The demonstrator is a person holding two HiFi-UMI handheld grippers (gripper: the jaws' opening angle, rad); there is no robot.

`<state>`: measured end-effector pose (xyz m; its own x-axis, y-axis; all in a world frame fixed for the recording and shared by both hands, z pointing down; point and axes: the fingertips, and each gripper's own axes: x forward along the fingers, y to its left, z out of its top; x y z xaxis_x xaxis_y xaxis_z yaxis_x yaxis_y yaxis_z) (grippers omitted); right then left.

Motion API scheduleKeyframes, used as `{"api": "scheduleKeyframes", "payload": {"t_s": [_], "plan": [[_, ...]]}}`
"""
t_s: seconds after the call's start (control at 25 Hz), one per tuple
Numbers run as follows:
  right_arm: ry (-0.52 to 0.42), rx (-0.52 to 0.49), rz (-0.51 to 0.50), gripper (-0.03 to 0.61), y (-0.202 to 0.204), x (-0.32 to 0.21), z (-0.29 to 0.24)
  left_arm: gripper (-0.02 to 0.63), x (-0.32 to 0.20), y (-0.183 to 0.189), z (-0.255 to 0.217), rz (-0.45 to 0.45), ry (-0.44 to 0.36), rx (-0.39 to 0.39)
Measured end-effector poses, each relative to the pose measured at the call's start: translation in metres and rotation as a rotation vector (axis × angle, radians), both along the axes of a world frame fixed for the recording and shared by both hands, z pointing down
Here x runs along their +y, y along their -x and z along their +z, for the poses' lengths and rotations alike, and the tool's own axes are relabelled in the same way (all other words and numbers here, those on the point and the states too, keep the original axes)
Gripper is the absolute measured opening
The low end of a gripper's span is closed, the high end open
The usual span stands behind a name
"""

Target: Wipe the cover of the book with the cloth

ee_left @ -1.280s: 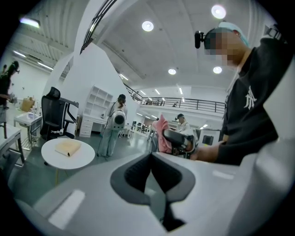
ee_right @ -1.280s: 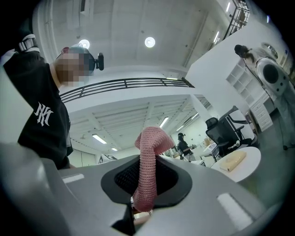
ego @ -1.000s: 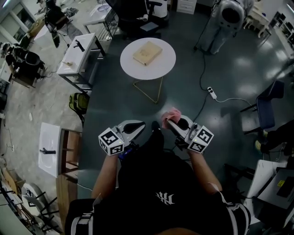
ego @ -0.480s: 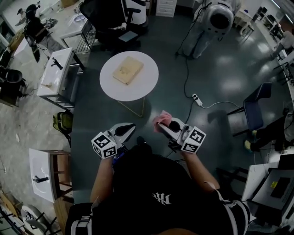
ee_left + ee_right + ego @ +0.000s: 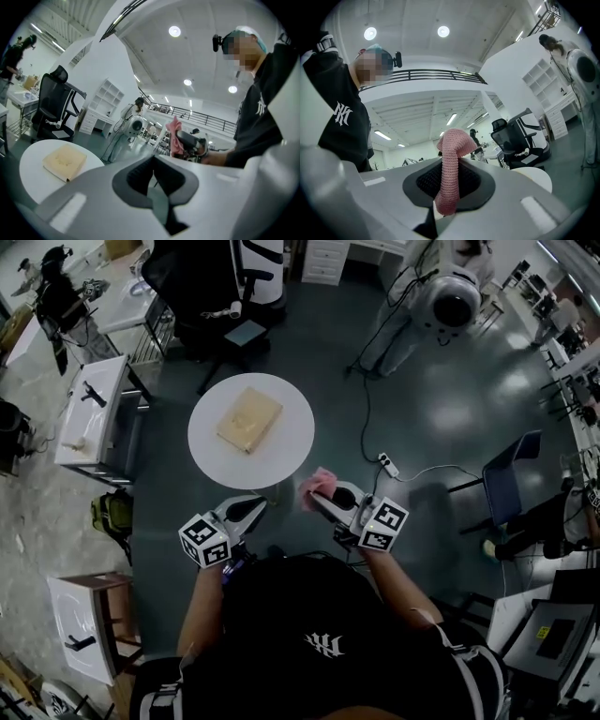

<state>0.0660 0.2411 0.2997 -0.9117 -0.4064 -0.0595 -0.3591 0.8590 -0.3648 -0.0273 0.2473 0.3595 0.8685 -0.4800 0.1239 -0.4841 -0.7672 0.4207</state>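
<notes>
A tan book [image 5: 249,420] lies flat on the round white table [image 5: 291,446]; the left gripper view shows the book [image 5: 64,161] at lower left on the table [image 5: 28,164]. My right gripper [image 5: 313,496] is shut on a pink cloth [image 5: 317,486], held in the air just off the table's near right edge. In the right gripper view the pink cloth [image 5: 451,169] stands up from between the jaws. My left gripper [image 5: 255,506] is shut and holds nothing, just off the table's near edge. In its own view the jaws meet [image 5: 154,174].
A black office chair [image 5: 211,287] stands beyond the table. A white machine [image 5: 441,296] stands at the far right, with a cable and power strip [image 5: 384,465] on the dark floor. White side tables [image 5: 89,413] are at left; a blue chair [image 5: 511,484] is at right.
The view has shifted: the table and book now lie closer to both grippers. Both grippers stay shut, the right one still on the cloth.
</notes>
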Motion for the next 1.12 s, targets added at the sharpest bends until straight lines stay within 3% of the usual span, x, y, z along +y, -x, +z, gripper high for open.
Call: {"api": "scheduleKeyframes", "payload": {"t_s": [0.2,0.56,1.12], "plan": [[0.015,0.007,0.016,0.04,-0.004,-0.041,0.003,0.003,-0.04,0.002,0.01,-0.009,0.025,0.003],[0.051,0.012,-0.019,0.04,-0.008,-0.137,0.029,0.005,-0.103,0.016,0.048,-0.111,0.122,-0.031],[0.109,0.026,-0.363,0.04,0.035,-0.326,0.07,0.013,-0.219,0.07,0.092,-0.538,0.339,-0.101]]}}
